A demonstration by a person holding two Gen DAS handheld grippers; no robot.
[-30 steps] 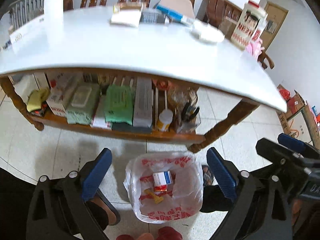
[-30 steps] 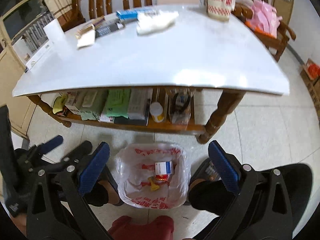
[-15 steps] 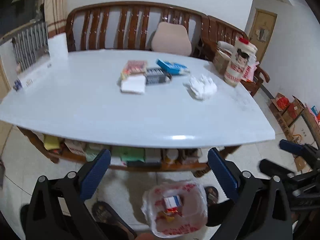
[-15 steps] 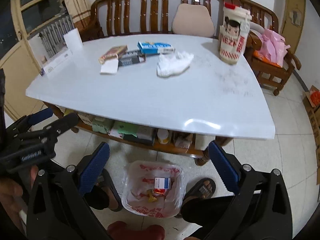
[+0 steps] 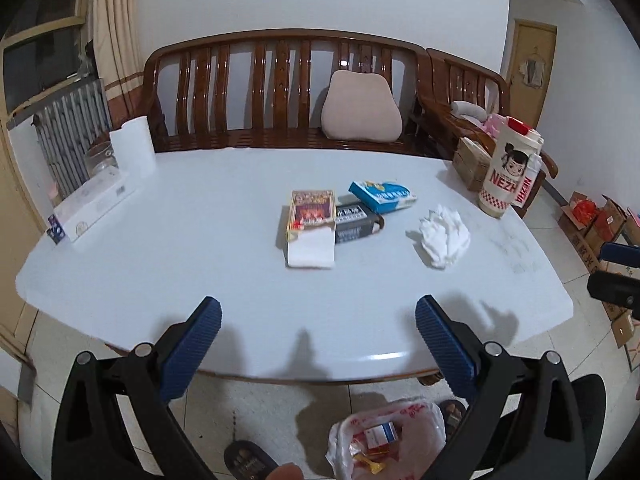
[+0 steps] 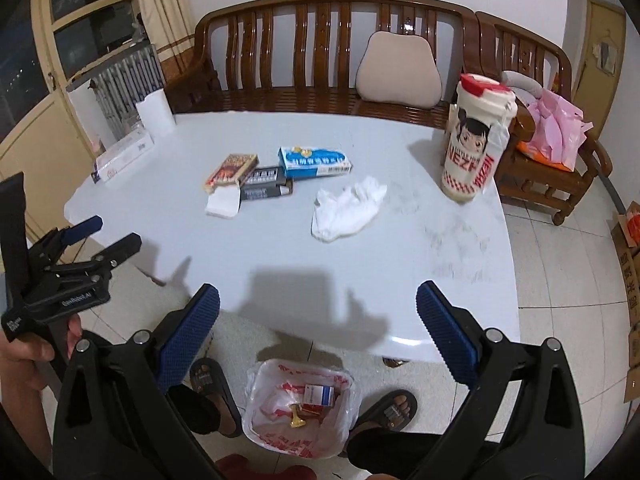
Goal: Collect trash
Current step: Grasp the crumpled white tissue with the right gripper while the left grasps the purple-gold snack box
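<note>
On the white table [image 5: 200, 264] lie a red-and-gold box with a white insert [image 5: 312, 224], a black box [image 5: 356, 224], a blue box [image 5: 382, 195] and a crumpled white tissue [image 5: 444, 236]; the tissue also shows in the right wrist view [image 6: 346, 210]. A bin lined with a red-printed bag [image 6: 300, 408] stands on the floor below the table's near edge, holding a small box and scraps. My left gripper [image 5: 318, 344] is open and empty above the near edge. My right gripper [image 6: 318, 334] is open and empty to its right.
A tall cartoon-printed cup [image 6: 476, 140] stands at the table's right rear. A paper roll [image 5: 134, 148] and a long white box [image 5: 94, 208] sit at the left rear. A wooden bench [image 5: 280, 92] runs behind. Sandalled feet [image 6: 212, 392] flank the bin. Cardboard boxes [image 5: 600, 224] lie at the right.
Both grippers have risen from bin level under the table to above the tabletop, still open. The under-table shelf has dropped out of sight.
</note>
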